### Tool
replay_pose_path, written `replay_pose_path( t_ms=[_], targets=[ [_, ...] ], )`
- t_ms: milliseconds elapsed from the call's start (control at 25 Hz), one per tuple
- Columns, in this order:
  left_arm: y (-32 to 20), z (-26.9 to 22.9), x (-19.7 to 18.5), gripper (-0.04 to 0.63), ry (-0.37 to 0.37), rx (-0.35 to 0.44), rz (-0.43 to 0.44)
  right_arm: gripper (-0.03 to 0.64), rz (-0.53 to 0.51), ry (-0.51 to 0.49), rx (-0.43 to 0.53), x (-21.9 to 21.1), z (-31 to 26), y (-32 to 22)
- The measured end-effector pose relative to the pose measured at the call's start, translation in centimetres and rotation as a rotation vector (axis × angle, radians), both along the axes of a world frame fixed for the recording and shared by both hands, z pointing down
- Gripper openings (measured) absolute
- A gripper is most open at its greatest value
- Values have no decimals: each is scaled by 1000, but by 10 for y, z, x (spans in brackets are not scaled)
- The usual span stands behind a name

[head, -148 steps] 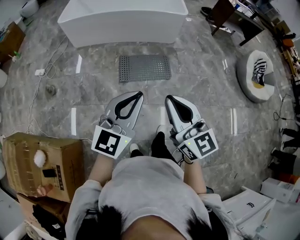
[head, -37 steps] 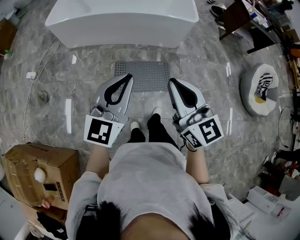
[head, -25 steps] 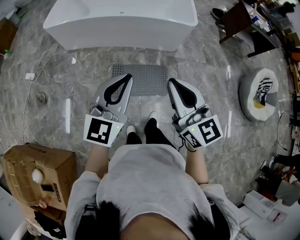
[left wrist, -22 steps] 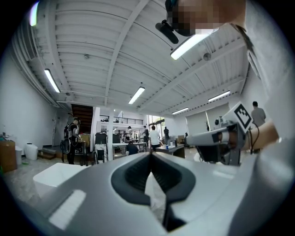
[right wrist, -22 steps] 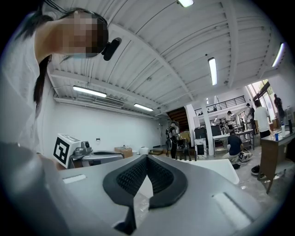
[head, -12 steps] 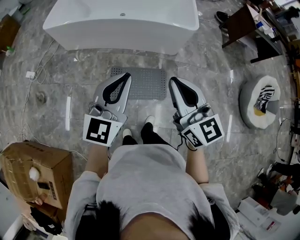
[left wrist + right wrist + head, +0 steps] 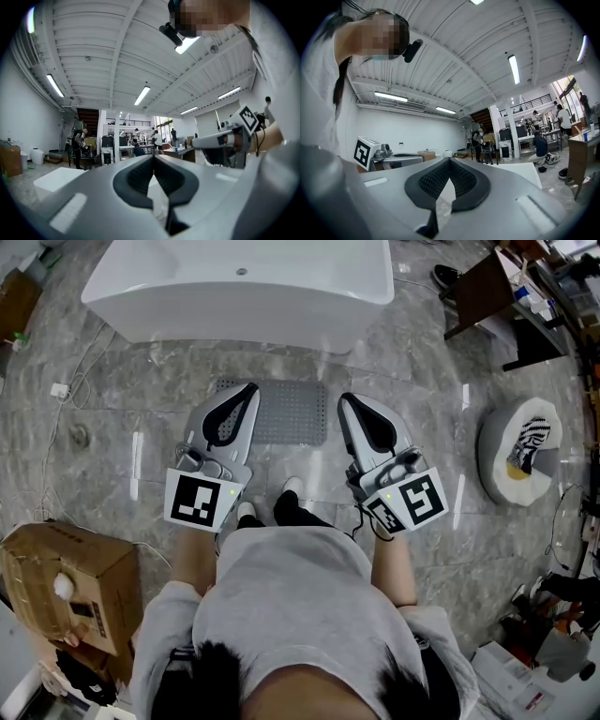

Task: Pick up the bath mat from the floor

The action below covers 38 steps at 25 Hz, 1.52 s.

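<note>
Closed tip to tip on the left gripper (image 7: 249, 387) and on the right gripper (image 7: 344, 397), with nothing pinched between either pair of jaws. Hung side by side at mid-frame in the head view, well apart from each other, both pointing toward the top of the frame. Framed the grey perforated bath mat (image 7: 284, 412) between them: left tips over its left edge, right tips just off its right edge. Found that mat lying flat on the marble floor (image 7: 422, 371), far long edge near the white bathtub (image 7: 239, 287) across the top of the frame but not touching it, near long edge just ahead of the person's feet (image 7: 279, 505). Showed bare floor open on both short sides of the mat. Showed clutter only farther out: cardboard box (image 7: 66, 582) at lower left, cable (image 7: 80, 371) along the left edge, round cushion (image 7: 520, 446) at the right edge, dark furniture (image 7: 487, 287) at upper right.
</note>
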<state>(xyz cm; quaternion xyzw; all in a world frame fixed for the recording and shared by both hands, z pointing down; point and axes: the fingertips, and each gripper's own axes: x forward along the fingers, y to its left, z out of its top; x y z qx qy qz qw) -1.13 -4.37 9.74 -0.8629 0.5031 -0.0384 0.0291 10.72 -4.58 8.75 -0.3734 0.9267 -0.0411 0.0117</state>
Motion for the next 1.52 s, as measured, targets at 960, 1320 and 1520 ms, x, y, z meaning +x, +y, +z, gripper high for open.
replay_pose_path(
  t_ms=[960,1320,1520],
  targets=[
    [-33,12,11,0,-37,-38,-45,1,-27,-34,-37,16,16,-44],
    [-66,16,-11,0,-58,-58,-14,2,25,-25,-60,2,23,-74],
    [-82,25,-23,1,-66,-81,-4,1,55,-14,-82,-2,32,-90]
  ],
)
